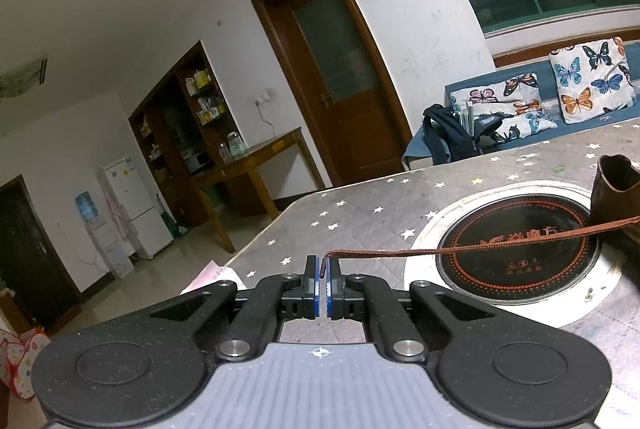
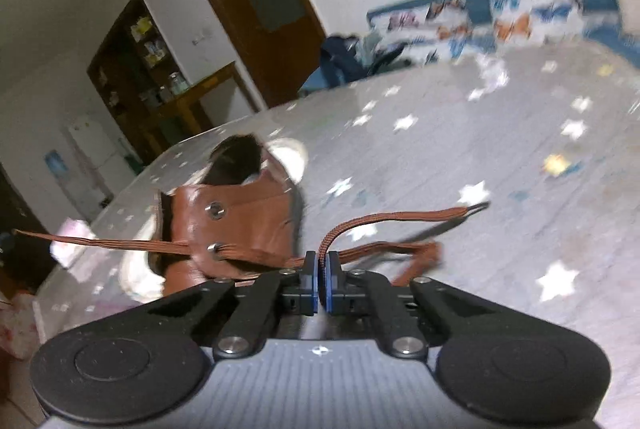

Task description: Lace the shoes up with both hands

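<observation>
The shoe (image 2: 236, 221), of brown leather, stands on the surface (image 2: 480, 149) with the star pattern, at the left centre of the right wrist view; in the left wrist view only its edge shows at the right border. The left gripper (image 1: 323, 265) is clamped on the dark tip of one brown lace (image 1: 480, 245), which runs taut to the right toward the shoe, over a round black cooktop (image 1: 516, 245). The right gripper (image 2: 322, 261) is pressed together on another lace strand (image 2: 384, 219), which curves to the right.
</observation>
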Motion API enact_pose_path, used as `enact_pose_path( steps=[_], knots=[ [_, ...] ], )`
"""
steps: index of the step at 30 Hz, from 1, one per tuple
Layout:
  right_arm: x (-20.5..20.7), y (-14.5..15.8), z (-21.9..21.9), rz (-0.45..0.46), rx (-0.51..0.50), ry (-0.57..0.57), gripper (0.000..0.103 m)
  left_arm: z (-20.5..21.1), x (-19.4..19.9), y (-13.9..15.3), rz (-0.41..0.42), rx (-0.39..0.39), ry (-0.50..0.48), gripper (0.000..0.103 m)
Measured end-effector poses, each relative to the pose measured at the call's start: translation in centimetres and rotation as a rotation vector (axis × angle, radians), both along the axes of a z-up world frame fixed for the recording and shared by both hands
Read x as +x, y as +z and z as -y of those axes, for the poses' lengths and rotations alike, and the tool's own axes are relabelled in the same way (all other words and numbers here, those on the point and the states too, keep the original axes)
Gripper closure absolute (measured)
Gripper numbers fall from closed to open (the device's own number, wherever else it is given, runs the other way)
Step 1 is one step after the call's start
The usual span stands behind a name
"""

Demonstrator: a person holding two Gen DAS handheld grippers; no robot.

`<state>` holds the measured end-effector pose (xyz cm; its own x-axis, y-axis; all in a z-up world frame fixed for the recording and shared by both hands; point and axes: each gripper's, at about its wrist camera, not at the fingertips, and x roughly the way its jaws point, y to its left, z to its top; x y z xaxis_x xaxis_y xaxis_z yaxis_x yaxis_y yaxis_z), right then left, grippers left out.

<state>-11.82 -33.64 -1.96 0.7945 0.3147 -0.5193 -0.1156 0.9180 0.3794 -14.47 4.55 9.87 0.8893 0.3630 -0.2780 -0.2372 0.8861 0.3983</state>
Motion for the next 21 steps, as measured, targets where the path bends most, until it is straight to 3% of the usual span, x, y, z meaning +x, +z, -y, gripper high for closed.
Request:
enact_pose_path(
  steps=[8, 12, 21],
  knots=[
    [-1.6, 2.0, 5.3, 0.079, -0.218, -0.231, 0.101, -0.2, 0.3, -0.2, -0.007, 0.0, 0.003, 0.1],
    [-1.4, 2.5, 8.3, 0.08, -0.275, -0.316, 0.101, -0.3, 0.3, -0.2, -0.01, 0.001, 0.009, 0.099],
    [-0.7, 3.1, 10.8, 0.091, -0.322, -0.361, 0.1, -0.1, 0.4, -0.2, -0.018, 0.008, 0.014, 0.099]
  ],
)
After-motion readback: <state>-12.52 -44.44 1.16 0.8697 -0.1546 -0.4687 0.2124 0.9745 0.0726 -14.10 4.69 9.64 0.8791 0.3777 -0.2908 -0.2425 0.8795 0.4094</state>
